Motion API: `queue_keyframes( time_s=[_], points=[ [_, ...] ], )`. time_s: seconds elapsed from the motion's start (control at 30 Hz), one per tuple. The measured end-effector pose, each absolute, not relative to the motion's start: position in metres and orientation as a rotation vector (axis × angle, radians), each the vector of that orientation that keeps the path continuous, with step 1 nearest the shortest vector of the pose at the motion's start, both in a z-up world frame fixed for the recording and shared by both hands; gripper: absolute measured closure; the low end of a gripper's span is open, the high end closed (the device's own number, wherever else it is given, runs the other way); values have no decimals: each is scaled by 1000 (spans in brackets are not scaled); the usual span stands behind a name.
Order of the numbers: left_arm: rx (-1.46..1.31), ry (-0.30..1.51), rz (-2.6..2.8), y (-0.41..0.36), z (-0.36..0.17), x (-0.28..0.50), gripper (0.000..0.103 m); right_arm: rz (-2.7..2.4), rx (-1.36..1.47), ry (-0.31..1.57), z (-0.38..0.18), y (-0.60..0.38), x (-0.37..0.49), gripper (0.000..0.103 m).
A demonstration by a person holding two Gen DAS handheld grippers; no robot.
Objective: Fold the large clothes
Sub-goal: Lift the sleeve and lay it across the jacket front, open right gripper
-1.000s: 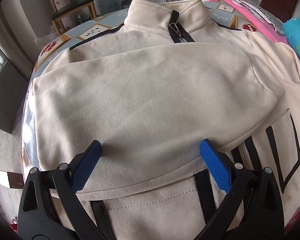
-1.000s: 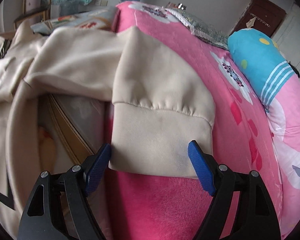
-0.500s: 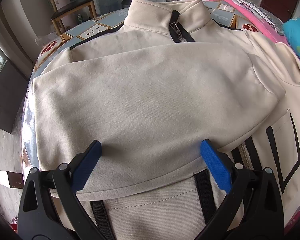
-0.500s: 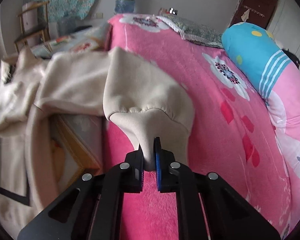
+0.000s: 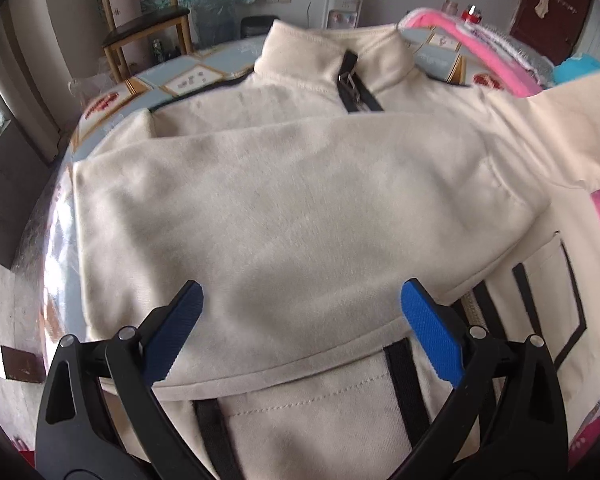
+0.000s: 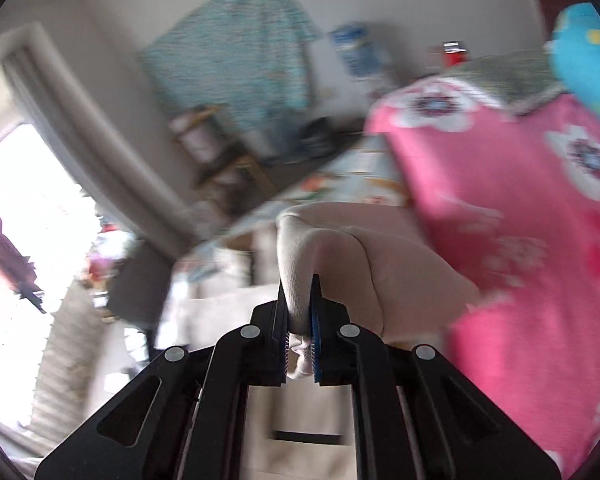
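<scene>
We are pinching the cuff (image 6: 324,264) in the right claw (image 6: 300,332), pads tight on a bunched fold of it, and we are lifting it clear of the pink bed (image 6: 520,240). The left claw (image 5: 300,320) is hanging wide and empty over the jacket (image 5: 300,208), which is lying collar-up across the worktop (image 5: 112,100), its near hem at the near edge, one sleeve already folded across the chest. The other sleeve (image 5: 540,120) is stretching off the right edge toward the bed.

What could go wrong? We are holding only a small nip of cuff, so a fast swing may be pulling it out of the pads. The taut sleeve may also be dragging the whole body rightward, since nothing is pinning it, and that would be undoing the folded sleeve. A twisted cuff could be landing crooked too.

Against a second ago: the right claw was standing wide with the cuff lying flat on the bed between its pads; now it is clamped and raised, and its view is tilting up to the wall and blurring. In the left view the right sleeve is now rising into a stretched band, and the left claw is barely shifting.
</scene>
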State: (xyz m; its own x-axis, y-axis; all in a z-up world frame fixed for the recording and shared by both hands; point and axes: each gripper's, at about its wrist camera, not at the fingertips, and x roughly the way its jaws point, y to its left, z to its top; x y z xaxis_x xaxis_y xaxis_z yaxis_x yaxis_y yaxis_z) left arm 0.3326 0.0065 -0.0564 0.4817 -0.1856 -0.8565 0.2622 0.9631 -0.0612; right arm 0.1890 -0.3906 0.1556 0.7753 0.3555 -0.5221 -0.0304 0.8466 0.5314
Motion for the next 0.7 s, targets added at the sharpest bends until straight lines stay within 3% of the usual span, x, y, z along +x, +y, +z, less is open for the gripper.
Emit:
queue_keyframes(
  time_s=[0.23,0.47,0.6,0.67,0.7],
  points=[
    [66,919,-328,33,-21,300,7,461,504,728,161,-285,258,94],
    [51,892,-364,61,-6,276,8,527,531,989,62,-193,336,93],
    [58,892,-391,66,-9,267,8,467,564,1120,-6,-171,362,86],
    [46,885,-418,65,-9,265,8,460,607,1151,-21,-170,359,72],
    [43,875,-429,64,-9,265,8,476,622,1147,-22,-171,356,70]
  ],
)
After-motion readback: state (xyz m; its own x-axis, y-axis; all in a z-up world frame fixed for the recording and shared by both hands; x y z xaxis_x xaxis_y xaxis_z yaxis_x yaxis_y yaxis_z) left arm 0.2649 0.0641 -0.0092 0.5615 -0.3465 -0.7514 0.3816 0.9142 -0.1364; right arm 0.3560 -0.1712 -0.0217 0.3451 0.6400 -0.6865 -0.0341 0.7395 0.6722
